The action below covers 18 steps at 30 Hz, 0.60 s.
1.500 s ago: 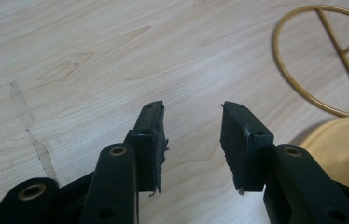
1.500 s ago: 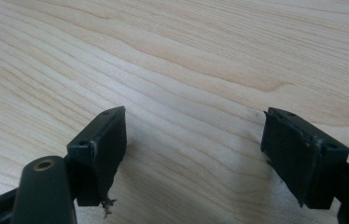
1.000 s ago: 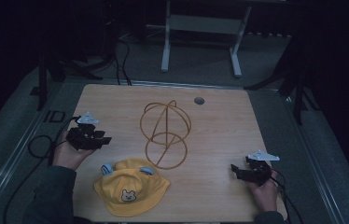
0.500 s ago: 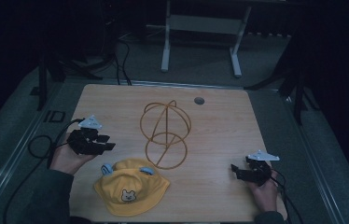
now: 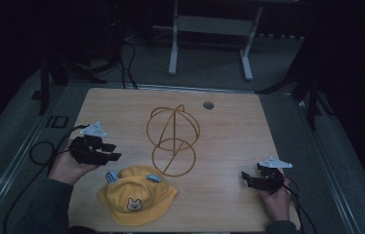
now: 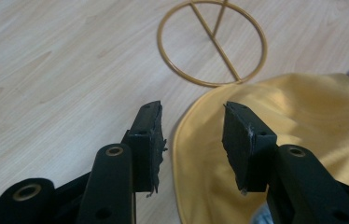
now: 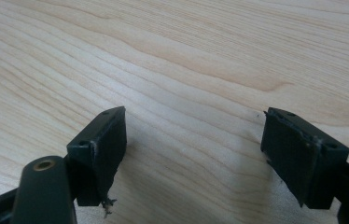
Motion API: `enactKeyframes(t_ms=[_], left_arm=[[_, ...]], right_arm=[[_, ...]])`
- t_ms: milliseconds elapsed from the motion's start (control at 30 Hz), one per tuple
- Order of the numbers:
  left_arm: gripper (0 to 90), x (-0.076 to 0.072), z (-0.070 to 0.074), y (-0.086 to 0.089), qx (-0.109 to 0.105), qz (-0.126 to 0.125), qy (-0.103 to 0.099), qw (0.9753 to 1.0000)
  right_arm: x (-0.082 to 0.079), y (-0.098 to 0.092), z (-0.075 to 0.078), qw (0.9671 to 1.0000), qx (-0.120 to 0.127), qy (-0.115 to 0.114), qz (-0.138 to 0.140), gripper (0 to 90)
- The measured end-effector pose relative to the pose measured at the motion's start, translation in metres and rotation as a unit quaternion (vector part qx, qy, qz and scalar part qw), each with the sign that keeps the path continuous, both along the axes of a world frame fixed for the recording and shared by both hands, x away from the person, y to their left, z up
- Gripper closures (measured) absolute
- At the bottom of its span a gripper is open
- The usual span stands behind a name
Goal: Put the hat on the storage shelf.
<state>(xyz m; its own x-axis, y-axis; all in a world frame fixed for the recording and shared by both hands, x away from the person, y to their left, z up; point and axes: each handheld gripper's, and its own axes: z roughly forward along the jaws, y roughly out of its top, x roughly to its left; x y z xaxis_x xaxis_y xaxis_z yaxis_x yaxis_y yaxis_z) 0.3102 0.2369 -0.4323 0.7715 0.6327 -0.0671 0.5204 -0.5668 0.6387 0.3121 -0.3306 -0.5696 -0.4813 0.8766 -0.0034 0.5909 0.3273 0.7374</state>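
We're looking down our left tongs [image 6: 191, 135], jaws parted with nothing between the pads, poised over the yellow hat's [image 6: 303, 135] brim edge. Just beyond the hat, the gold wire ring [image 6: 163, 56] lies flat on the pale wooden bench [image 6: 60, 70].

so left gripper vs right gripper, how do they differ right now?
The left gripper has its jaws set narrower than the right gripper, whose jaws stand wide apart. The left gripper's jaws straddle the brim edge of the yellow fabric hat, near the gold wire frame; the right gripper's have bare light wooden table between them. Both are open and hold nothing.
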Motion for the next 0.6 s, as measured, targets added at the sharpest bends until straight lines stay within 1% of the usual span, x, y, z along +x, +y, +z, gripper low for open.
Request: enactKeyframes(t_ms=[33,67,233,367,433,567,600], left_arm=[[57.6,-0.002,0.001,-0.001,0.001,-0.007,0.002,1.0],[57.5,-0.002,0.001,-0.001,0.001,-0.007,0.002,1.0],[57.6,-0.005,0.004,-0.006,0.004,-0.024,0.005,0.9997],[57.6,-0.008,0.007,-0.01,0.001,-0.038,0.008,0.9993],[57.6,-0.009,0.008,-0.013,0.004,-0.043,0.007,0.9991],[57.6,-0.01,0.011,-0.014,0.003,-0.051,0.009,0.9987],[57.6,-0.011,0.011,-0.015,-0.001,-0.054,0.012,0.9985]], right_arm=[[0.0,0.0,0.0,1.0,0.0,0.0,0.0,22.3],[0.0,0.0,0.0,1.0,0.0,0.0,0.0,22.3],[0.0,0.0,0.0,1.0,0.0,0.0,0.0,22.3],[0.0,0.0,0.0,1.0,0.0,0.0,0.0,22.3],[0.0,0.0,0.0,1.0,0.0,0.0,0.0,22.3],[0.0,0.0,0.0,1.0,0.0,0.0,0.0,22.3],[0.0,0.0,0.0,1.0,0.0,0.0,0.0,22.3]])
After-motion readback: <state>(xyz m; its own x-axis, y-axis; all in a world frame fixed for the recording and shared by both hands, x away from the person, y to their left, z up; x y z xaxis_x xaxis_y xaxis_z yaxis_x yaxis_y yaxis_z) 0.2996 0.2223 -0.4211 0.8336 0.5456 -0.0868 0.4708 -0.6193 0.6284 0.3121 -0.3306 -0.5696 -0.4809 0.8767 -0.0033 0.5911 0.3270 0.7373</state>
